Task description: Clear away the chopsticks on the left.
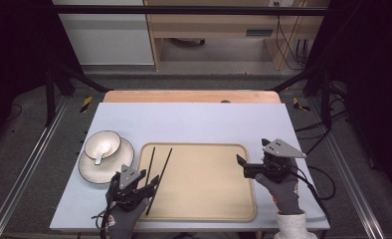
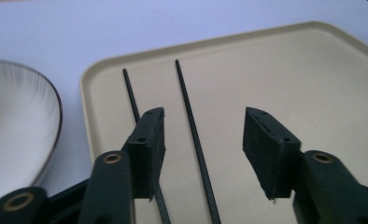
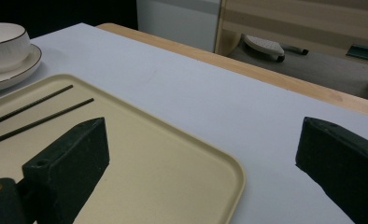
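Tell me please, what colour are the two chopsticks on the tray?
Black chopsticks, clearest in the left gripper view.

No text, label, brand, number or sign can be read on any surface in the three views.

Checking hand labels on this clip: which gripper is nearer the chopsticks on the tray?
Left. The left gripper hangs open right over the chopsticks near ends; the right gripper sits across the tray at its right edge.
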